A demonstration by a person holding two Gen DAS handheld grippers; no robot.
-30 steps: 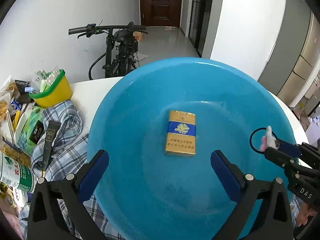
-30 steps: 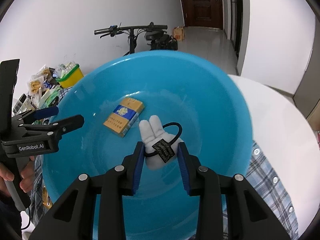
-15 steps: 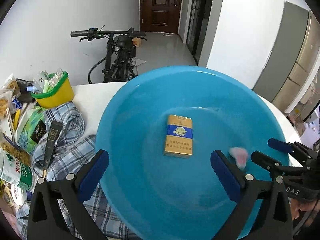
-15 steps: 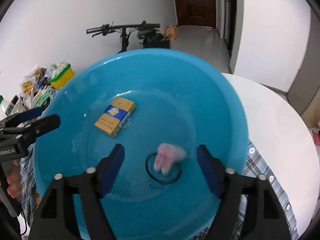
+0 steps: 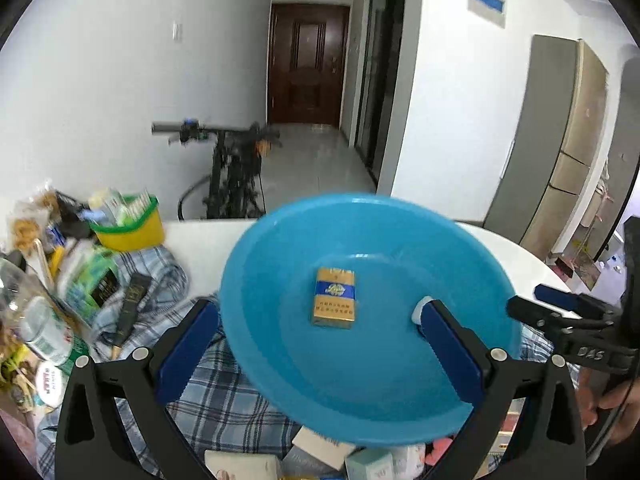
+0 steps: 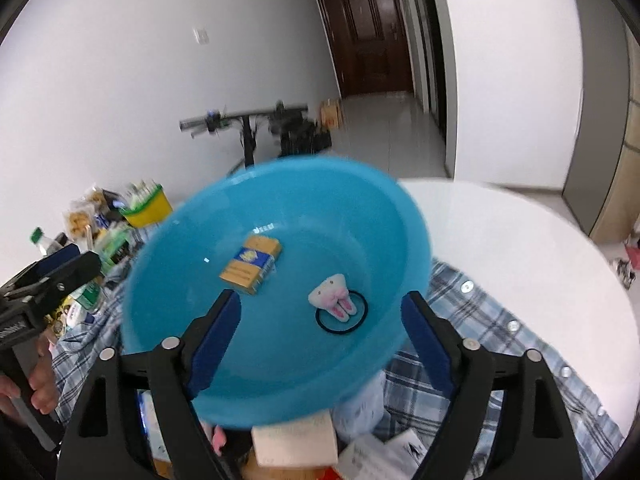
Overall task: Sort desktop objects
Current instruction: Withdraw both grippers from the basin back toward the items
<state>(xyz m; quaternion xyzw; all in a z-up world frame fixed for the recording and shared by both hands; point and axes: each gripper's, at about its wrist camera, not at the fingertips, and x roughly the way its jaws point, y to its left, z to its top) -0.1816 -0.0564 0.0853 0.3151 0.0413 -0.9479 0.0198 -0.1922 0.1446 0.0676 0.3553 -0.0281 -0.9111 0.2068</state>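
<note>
Blue plastic fills both views: the basin sits on the white desk, partly over a plaid cloth. In it lie two sorted things — a yellow-and-blue pack near the basin's middle, and a small white-and-pink plush charm on a black loop, just beside the pack toward the basin's near wall.

We judge the step in hand to be the release of the charm: the right tongs are opening, nothing between their blue pads, and the charm rests free on the basin floor. The left tongs stand wide open and empty too.

The next move, as we see it, calls for picking another loose item from the clutter outside the basin — boxes under its near rim or packets beyond its left side.

In the right wrist view the pack's long axis runs diagonally, one short end toward the basin's far wall; the charm's ears point toward the near wall.
</note>
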